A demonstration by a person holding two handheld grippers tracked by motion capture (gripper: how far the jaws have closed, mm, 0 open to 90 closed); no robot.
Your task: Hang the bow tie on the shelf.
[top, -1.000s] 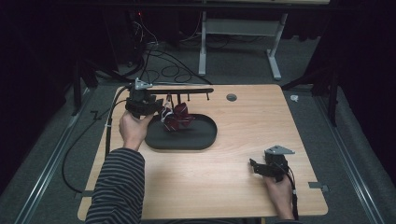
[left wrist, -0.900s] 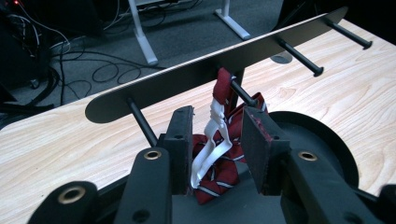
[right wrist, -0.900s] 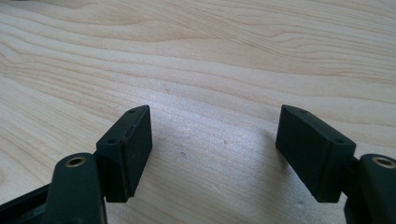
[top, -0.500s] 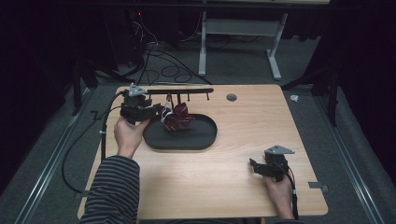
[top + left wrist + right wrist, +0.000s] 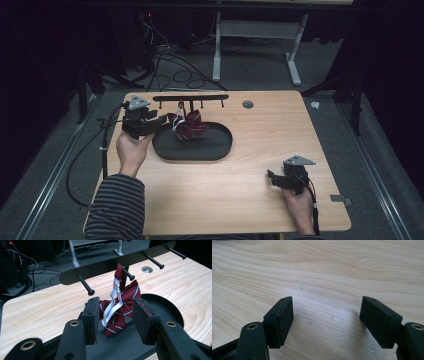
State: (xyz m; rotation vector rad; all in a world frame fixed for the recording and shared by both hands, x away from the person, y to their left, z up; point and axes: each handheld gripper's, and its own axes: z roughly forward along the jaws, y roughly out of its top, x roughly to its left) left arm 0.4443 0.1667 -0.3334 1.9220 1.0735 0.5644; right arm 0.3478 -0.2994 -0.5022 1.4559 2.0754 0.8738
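Left gripper view: left gripper [image 5: 115, 320] jaws apart, nothing held; bow tie [image 5: 122, 307] hung by strap on peg [image 5: 128, 275]. Risk: strap dislodged if nudged. Right gripper [image 5: 325, 322] wide open, empty.

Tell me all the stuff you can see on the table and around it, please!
bow tie: one, dark red with pale stripes, white strap looped over a rack peg, hanging above the tray
tray: one, black, oval, left half of the table
peg rack: one, black, at the table's far edge
table: one, light wood
hole cover: one, grey, far side of the table
cables: several, black, on the floor beyond
left gripper: black, open, jaws either side of the bow tie
right gripper: black, open, over bare wood at near right
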